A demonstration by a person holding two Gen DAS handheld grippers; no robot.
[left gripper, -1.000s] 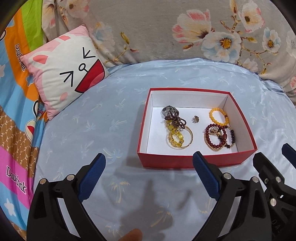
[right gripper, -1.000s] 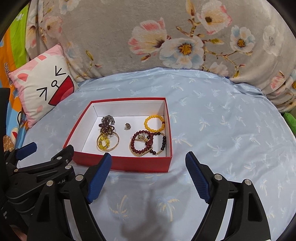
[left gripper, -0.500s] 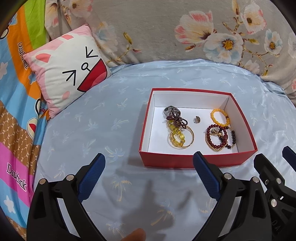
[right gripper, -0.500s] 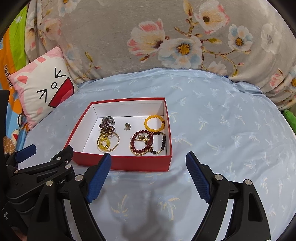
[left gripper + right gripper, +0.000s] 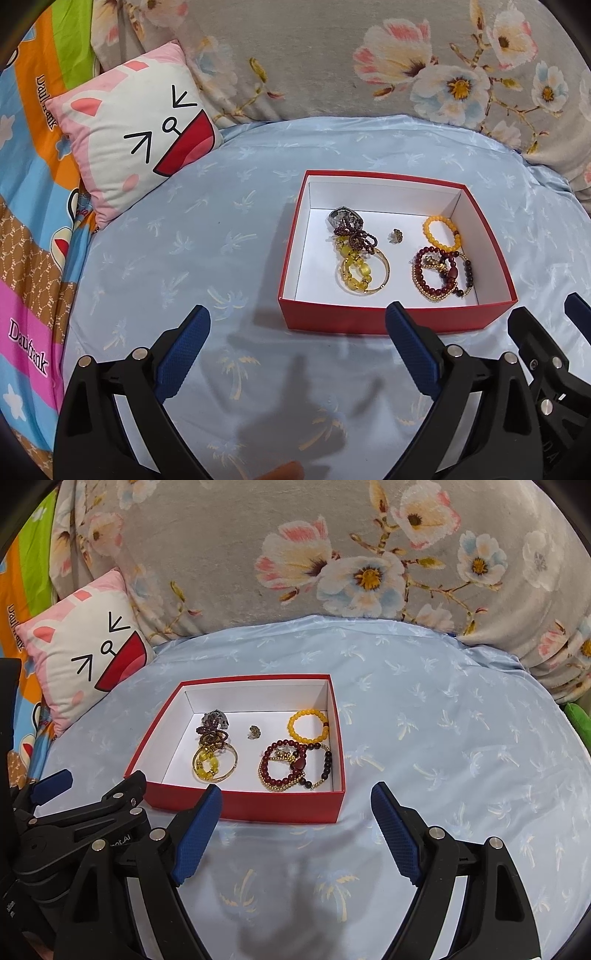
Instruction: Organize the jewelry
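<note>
1. Progress — apparently near done: all visible jewelry lies inside the box [image 5: 391, 325]; none seen on the sheet [image 5: 184, 240].
2. Box — red, open, white inside, on the sheet just beyond both claws.
3. Contents, left: yellow beads [image 5: 356, 271] on a gold bangle [image 5: 384, 275], dark beads [image 5: 354, 236], a grey piece, possibly a watch [image 5: 341, 216].
4. Contents, centre: small charm [image 5: 396, 235].
5. Contents, right: orange bracelet [image 5: 441, 233], red bracelets [image 5: 441, 275] tangled.
6. Left gripper [image 5: 297, 354] — wide, holding nothing.
7. Right gripper [image 5: 295, 830] — wide, holding nothing.
</note>
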